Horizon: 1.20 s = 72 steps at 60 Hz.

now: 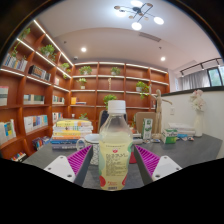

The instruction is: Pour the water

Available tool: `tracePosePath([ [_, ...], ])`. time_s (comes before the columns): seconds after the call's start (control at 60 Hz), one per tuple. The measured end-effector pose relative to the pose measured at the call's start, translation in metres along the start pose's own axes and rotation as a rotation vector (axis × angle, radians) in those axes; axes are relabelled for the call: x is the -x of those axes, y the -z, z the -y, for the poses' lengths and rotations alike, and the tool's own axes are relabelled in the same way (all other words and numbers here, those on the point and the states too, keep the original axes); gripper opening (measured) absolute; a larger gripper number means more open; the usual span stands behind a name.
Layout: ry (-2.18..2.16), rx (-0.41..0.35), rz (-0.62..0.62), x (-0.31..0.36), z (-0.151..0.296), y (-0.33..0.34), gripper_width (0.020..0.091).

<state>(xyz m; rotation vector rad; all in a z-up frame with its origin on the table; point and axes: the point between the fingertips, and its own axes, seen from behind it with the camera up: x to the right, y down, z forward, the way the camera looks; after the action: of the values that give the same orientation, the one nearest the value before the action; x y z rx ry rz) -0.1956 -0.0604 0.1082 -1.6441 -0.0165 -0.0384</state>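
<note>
a clear plastic water bottle (116,138) with a white cap stands upright between the two magenta pads (80,160) of the gripper (113,162). the jaws seem to press on the bottle's lower body from both sides, grasping it. behind the bottle runs a dark desk (190,150) carrying small items too blurred to name. beyond the bottle, wooden bookshelves (40,90) with books and potted plants line the walls.

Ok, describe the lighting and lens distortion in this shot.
Gripper view: ceiling lights glare bright white; fisheye lens bows the bookshelves and ceiling into curves; the bottle between the gripper pads is evenly lit, with the table beneath it dim.
</note>
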Motion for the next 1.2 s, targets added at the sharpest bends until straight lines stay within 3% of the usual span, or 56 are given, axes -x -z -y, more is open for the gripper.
tracePosePath([
  [0.067,0.001,0.007,0.009,0.000,-0.002,-0.010,0.0770],
  [0.183,0.003,0.024,0.027,0.001,-0.008,-0.019,0.0523],
  [0.25,-0.031,0.024,0.042,0.003,-0.007,-0.018,0.0499],
  [0.333,-0.027,0.021,0.047,0.011,-0.007,-0.015,0.0406],
  [0.433,-0.021,0.030,0.053,0.012,-0.007,-0.017,0.0351],
  [0.817,0.140,0.042,0.102,-0.003,0.002,-0.019,0.0354],
  [1.067,0.748,0.088,-0.001,-0.067,0.029,-0.076,0.0353],
  [1.2,1.167,0.073,-0.046,-0.076,0.043,-0.108,0.0354],
])
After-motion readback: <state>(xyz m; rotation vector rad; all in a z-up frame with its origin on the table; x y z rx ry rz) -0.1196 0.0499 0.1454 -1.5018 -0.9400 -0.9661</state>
